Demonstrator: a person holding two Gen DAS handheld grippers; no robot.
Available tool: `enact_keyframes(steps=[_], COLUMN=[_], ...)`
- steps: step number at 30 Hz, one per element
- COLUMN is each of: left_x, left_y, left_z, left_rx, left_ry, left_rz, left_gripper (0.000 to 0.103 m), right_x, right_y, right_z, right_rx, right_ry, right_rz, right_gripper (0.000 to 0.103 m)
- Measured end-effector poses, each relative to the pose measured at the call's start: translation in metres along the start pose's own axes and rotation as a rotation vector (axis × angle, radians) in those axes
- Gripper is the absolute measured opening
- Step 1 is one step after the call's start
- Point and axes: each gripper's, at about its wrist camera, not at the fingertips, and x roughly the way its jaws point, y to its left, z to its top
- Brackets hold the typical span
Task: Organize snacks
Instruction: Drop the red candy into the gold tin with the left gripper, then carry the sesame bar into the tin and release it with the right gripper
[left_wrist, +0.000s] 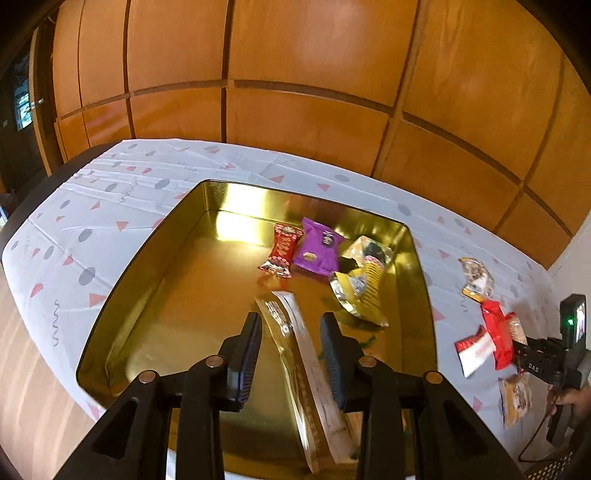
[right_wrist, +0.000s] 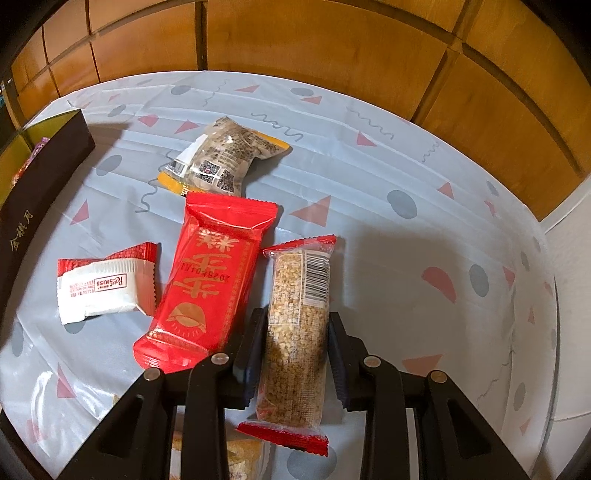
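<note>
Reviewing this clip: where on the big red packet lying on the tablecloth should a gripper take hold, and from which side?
Grip the big red packet across its narrow width at mid-length, coming from above. It lies flat and long. The white-and-red packet sits at one long edge and the grain bar at the other, so keep to the upper half.

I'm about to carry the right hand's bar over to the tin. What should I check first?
1. Right gripper shut on the grain bar: ok.
2. Left gripper open, pads clear of the gold packet: ok, there are gaps on both sides.
3. Gold packet lying flat in the tin: cannot tell.
4. Bare floor in the tin for another snack: ok, the left part is free.
5. Red packet clear of the right gripper: not ok, its corner lies by one finger.
</note>
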Motion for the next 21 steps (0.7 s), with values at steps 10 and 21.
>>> enact_keyframes(steps=[10, 21], left_x=[-0.017, -0.013], left_y=[-0.001, 0.018], left_z=[-0.016, -0.023], left_rx=[0.046, 0.001], left_ry=[-0.040, -0.027], left_rz=[-0.010, -0.004], left_gripper=[0.034, 0.034], right_x=[-0.009, -0.063], right_y=[-0.003, -0.012], right_z=[-0.009, -0.019], right_rx=[0.032, 0.240], right_ry=[0.061, -0.049], right_rz=[0.001, 0.046], right_gripper=[0.032, 0.030])
